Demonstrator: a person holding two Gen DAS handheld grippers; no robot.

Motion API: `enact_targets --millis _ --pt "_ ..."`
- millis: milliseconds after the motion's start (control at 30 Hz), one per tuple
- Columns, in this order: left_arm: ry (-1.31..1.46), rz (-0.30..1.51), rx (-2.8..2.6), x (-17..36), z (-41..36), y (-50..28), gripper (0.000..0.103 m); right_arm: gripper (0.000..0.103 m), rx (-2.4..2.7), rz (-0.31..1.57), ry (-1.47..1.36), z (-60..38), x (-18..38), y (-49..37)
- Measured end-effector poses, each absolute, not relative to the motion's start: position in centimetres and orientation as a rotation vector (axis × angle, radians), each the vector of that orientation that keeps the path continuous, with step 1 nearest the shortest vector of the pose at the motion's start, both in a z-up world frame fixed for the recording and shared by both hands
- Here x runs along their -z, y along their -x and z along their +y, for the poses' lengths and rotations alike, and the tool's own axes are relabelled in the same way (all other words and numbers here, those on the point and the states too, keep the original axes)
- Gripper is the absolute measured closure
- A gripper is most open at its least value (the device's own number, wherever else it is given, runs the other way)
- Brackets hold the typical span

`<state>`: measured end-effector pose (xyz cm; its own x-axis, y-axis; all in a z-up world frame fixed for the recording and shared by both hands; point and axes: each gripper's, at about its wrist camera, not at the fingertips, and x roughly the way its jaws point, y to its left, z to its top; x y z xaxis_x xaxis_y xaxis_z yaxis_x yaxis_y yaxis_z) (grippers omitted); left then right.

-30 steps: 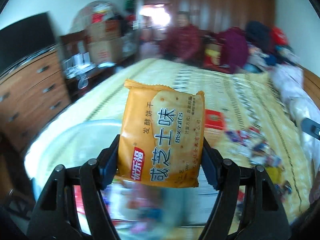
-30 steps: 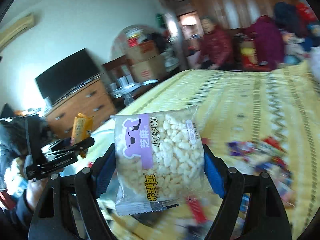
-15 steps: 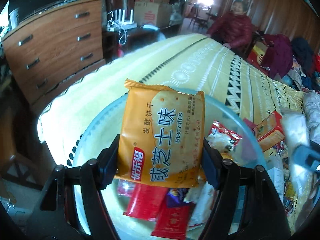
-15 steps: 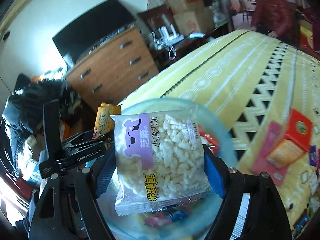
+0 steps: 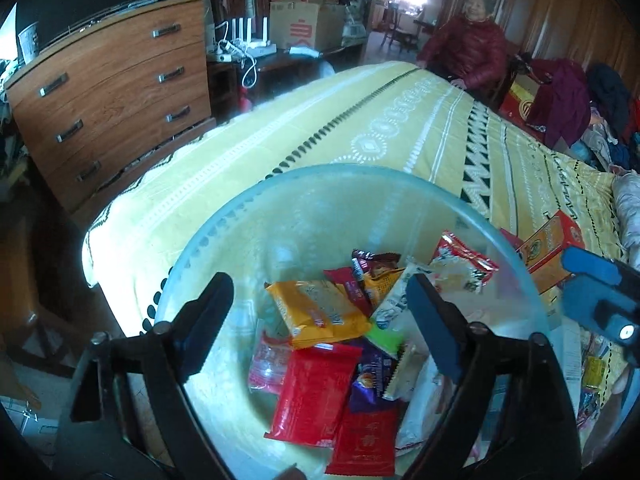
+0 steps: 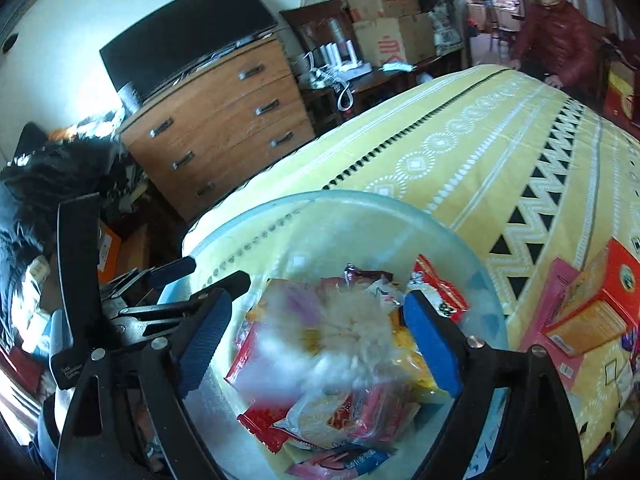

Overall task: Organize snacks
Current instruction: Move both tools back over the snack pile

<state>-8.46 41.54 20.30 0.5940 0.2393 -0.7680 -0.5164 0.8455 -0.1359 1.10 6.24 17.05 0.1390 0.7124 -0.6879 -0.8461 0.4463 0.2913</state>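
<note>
Over the clear bowl (image 5: 516,256) at the near end of the bed (image 5: 360,136), both tongs sit w/ jaws spreading. Left tongs (image 5: 320,316): jaws opening, nothing between the pads; orange biscuit pack (image 5: 320,312) lies loose on the snack pile in the bowl. Right tongs (image 6: 316,336): jaws opening too, the rice-puff bag (image 6: 352,332) is blurred between them and clear of both pads, so I judge it's dropping onto the pile. Step in hand: release into bowl, approx done for both items. More snacks outside the bowl, e.g. orange-red box (image 6: 600,304) on the bed just right of the bowl. Next, by my read: lift both tongs clear of the rim, swing right tongs to that box, keep jaws wide for approach.
</note>
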Motion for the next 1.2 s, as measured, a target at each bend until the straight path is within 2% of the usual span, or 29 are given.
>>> enact_targets --millis 133,233,400,600,800,1000,1200 --pt "0.345 0.774 -0.398 -21.9 39.5 9.1 0.009 0.013 -1.139 0.783 0.058 0.0 -18.4 0.4" --pt "0.298 0.735 -0.299 -23.7 35.6 9.6 0.007 0.010 -1.113 0.702 0.007 -7.8 -17.5 2.9" --pt "0.236 0.729 -0.014 -24.7 26.0 9.8 0.004 0.010 -0.867 0.804 0.018 -22.6 -9.6 4.6" --pt "0.212 0.863 0.353 -21.1 14.5 8.2 0.005 0.010 -0.515 0.935 0.181 -38.0 -1.5 4.9" --pt "0.185 0.998 0.413 -16.8 10.2 7.2 0.005 0.010 -0.507 0.969 0.261 -42.7 0.6 2.6" --pt "0.163 1.095 0.384 -14.0 9.0 8.0 0.005 0.010 -0.629 0.990 0.514 -41.5 1.9 0.3" --pt "0.160 1.158 0.419 -12.2 7.2 7.7 0.005 0.009 -0.707 1.028 0.560 -40.9 3.3 -2.8"
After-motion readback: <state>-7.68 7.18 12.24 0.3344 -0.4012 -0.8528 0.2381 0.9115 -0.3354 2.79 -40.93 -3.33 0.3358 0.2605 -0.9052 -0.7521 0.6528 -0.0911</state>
